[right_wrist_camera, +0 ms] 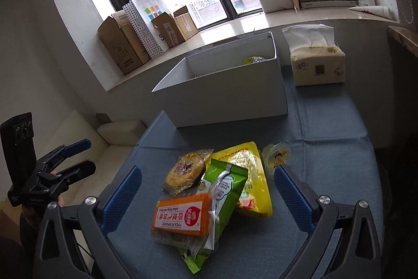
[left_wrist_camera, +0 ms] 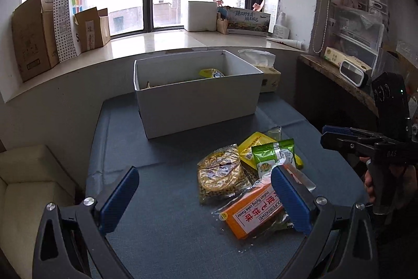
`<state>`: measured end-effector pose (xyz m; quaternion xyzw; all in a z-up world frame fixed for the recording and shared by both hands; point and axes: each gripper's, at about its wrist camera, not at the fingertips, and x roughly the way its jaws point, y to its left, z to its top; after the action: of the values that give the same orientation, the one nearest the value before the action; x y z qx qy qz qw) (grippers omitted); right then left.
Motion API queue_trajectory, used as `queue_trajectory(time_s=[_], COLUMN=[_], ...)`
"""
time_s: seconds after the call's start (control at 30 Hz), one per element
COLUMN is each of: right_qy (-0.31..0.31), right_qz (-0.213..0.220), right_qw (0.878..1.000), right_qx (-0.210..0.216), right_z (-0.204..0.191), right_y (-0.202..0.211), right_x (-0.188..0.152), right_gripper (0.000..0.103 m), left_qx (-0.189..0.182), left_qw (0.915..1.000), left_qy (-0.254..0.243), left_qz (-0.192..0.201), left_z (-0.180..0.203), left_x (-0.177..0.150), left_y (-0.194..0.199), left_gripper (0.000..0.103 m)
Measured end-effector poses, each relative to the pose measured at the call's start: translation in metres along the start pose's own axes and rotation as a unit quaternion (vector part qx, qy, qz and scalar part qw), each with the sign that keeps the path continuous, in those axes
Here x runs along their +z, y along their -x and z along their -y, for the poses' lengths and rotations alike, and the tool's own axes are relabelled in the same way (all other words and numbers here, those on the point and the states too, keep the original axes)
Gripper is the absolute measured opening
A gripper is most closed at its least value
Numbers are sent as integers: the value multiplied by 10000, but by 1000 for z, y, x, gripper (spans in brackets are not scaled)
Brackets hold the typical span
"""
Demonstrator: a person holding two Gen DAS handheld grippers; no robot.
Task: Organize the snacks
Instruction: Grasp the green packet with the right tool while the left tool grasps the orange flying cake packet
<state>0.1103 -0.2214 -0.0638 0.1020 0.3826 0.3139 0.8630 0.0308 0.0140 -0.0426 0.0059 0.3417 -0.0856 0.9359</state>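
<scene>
Left gripper [left_wrist_camera: 205, 196] is held low over the near edge of the counter [left_wrist_camera: 156, 200], pointing toward the far edge. Jaws wide open, empty. In the right wrist view it sits off the counter's left edge [right_wrist_camera: 78, 156], a hand [right_wrist_camera: 34, 211] on its grip, jaws parted.

Right gripper [right_wrist_camera: 207, 198] is also low over the near edge, tilted down at the snack pile. Jaws wide open, nothing held. From the left wrist view it comes in from the counter's right edge [left_wrist_camera: 330, 136], hand [left_wrist_camera: 371, 182] wrapped on the handle.

Snack pile is mid-counter toward the near edge:
- orange pack [right_wrist_camera: 183, 215] lies on top of the pile, nearest edge, squarely between the right jaws; in the left view [left_wrist_camera: 250, 211] it sits against the left gripper's right jaw.
- green pouch [right_wrist_camera: 224, 190] is overlapping the orange pack, lying across the yellow bag [right_wrist_camera: 250, 169].
- noodle pack [right_wrist_camera: 185, 171] on the left of the pile, touching the green pouch.
- small jelly cup [right_wrist_camera: 277, 154] just beside the yellow bag, by the tip of the right gripper's right jaw.

White box [left_wrist_camera: 193, 93] sits open at the far edge of the counter, well apart from the pile. A yellow snack [left_wrist_camera: 211, 73] is already inside. Tissue pack [right_wrist_camera: 316, 62] is beside the box at the far right corner.
</scene>
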Motion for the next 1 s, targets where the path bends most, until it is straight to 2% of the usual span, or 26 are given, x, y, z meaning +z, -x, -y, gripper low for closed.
queue_trajectory(time_s=[0.07, 0.13, 0.27, 0.4, 0.57, 0.63, 0.7, 0.83, 1.0], right_qy=[-131, -288, -559, -715, -931, -1002, -1060, -1110, -1114], right_qz=[-99, -113, -5, 107, 186, 191, 157, 90, 86], right_qw=[9999, 9995, 9983, 9973, 9954, 9947, 9941, 9937, 9936], right_qx=[7, 74, 153, 141, 135, 131, 142, 130, 156], right_z=[3, 7, 17, 25, 35, 39, 42, 44, 43], right_y=[-2, -1, 9, 22, 31, 32, 30, 25, 25], right_x=[-12, -20, -26, -29, -35, -38, -40, -44, -47], right_gripper=[103, 103, 103, 103, 103, 103, 103, 103, 103], left_qx=[-361, -551, -1230, -1365, -1810, -1664, -1715, -1802, -1808], left_qw=[9987, 9957, 9794, 9643, 9464, 9450, 9420, 9454, 9493], left_qy=[-298, -620, -1352, -1952, -2193, -2295, -2238, -2036, -2001], left_qz=[-223, -413, -858, -1155, -1531, -1629, -1817, -1798, -1617], left_z=[10, 21, 45, 63, 69, 73, 74, 75, 71], left_x=[-11, -19, -32, -38, -41, -44, -45, -38, -39], left_y=[-10, -23, -56, -87, -114, -126, -138, -146, -129], left_gripper=[103, 103, 103, 103, 103, 103, 103, 102, 89])
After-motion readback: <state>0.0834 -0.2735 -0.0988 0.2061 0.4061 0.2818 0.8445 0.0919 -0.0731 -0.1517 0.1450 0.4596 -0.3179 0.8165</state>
